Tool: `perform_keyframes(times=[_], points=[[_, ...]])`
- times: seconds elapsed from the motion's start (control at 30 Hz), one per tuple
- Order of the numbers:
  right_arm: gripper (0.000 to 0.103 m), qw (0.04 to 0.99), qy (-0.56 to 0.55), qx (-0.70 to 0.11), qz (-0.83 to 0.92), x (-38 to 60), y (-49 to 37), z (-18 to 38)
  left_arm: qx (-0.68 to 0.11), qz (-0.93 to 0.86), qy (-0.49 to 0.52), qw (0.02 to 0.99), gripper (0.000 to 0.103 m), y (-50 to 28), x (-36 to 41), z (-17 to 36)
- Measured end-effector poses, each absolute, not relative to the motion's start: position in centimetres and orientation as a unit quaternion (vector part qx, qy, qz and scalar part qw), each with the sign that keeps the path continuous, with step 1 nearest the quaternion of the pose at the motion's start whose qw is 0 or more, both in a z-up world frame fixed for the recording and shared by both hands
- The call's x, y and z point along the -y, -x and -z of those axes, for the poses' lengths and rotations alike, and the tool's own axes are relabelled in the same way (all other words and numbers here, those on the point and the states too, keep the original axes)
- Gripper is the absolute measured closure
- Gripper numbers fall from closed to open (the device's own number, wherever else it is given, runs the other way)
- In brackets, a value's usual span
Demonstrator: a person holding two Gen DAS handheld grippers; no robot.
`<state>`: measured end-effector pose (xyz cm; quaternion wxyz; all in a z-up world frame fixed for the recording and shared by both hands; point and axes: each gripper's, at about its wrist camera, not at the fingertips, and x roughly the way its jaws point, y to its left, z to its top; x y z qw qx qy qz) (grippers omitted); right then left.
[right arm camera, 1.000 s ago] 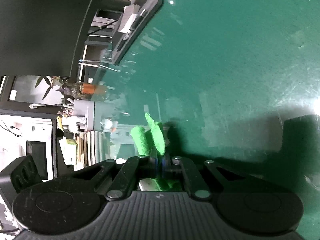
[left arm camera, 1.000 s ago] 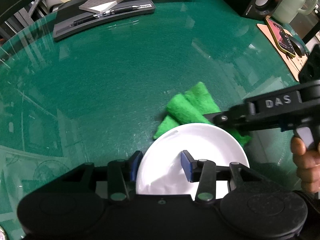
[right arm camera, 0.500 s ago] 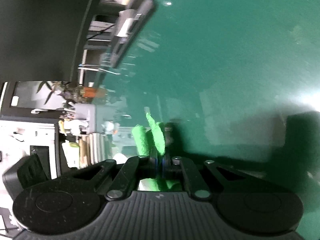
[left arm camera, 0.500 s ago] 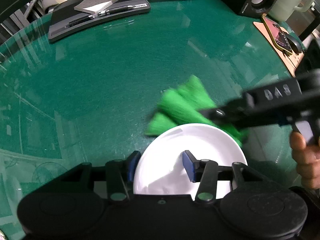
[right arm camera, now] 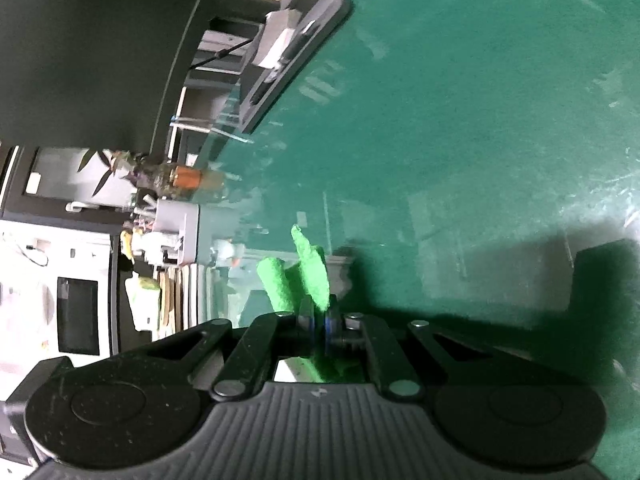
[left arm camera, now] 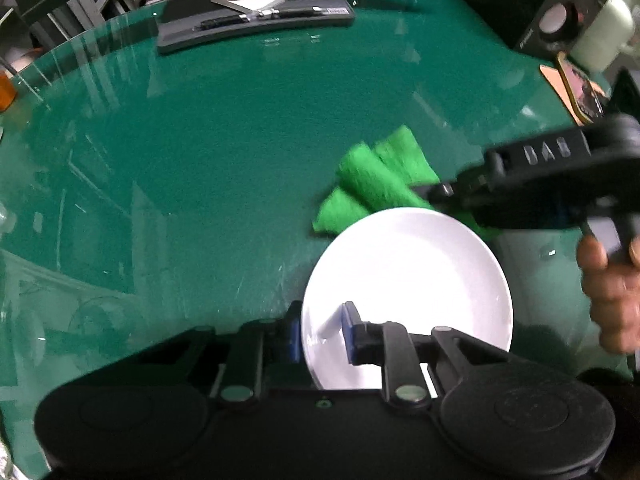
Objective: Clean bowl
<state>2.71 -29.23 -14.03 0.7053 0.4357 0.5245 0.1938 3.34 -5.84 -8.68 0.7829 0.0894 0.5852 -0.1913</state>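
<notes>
- Two hand-held grippers work over a green glass-topped desk (left arm camera: 200, 168), one on a white bowl (left arm camera: 408, 280), the other on a green cloth (left arm camera: 372, 184).
- Left gripper (left arm camera: 320, 332): its blue-padded jaws straddle the near rim of the bowl, one pad outside the rim and one inside; whether they actually press the rim cannot be told from the left wrist view.
- Bowl: white and shallow, directly ahead of the left jaws, its far edge reaching the cloth.
- Right gripper (right arm camera: 319, 322): its jaws are pressed together on the green cloth, which sticks out ahead of them in rolled folds and shows again behind them.
- Seen from the left wrist view, the right gripper comes in from the right, just past the far rim of the bowl, with the cloth bunched at its tip beside that rim.
- White capitals on the side of the right gripper are blurred; they look like "DAS".
- Person's hand (left arm camera: 608, 280) wraps the right gripper's handle at the right edge.
- Far ahead of the left jaws, a black monitor base (left arm camera: 256, 16) carries a pen and a grey pad; a small label on it is too small to read.
- Ahead and to the right of the left jaws stand a dark speaker (left arm camera: 560, 20) and a pale green mug (left arm camera: 604, 36).
</notes>
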Motion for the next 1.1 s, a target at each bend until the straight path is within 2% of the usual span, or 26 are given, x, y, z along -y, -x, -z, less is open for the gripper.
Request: perform_keyframes(times=[0.13,0.33,0.6,0.93,1.1], points=[[0.097,0.707,-0.433,-0.528,-0.184,30.6,-0.7,13.6,-0.581,0.209,-0.100,0.780,0.075,-4.4,6.3,8.6],[0.097,0.686,-0.458,-0.539,-0.169,32.5,2.3,14.0,-0.579,0.215,-0.123,0.777,0.074,-4.4,6.9,8.8],[0.097,0.706,-0.452,-0.520,-0.165,30.1,-0.9,14.2,-0.578,0.214,-0.128,0.777,0.074,-4.4,6.9,8.9],[0.097,0.695,-0.456,-0.530,-0.166,32.1,2.0,13.7,-0.576,0.221,-0.138,0.775,0.072,-4.6,7.1,8.8],[0.097,0.705,-0.454,-0.517,-0.171,30.7,-0.5,13.7,-0.575,0.217,-0.140,0.776,0.072,-4.4,7.2,8.8]])
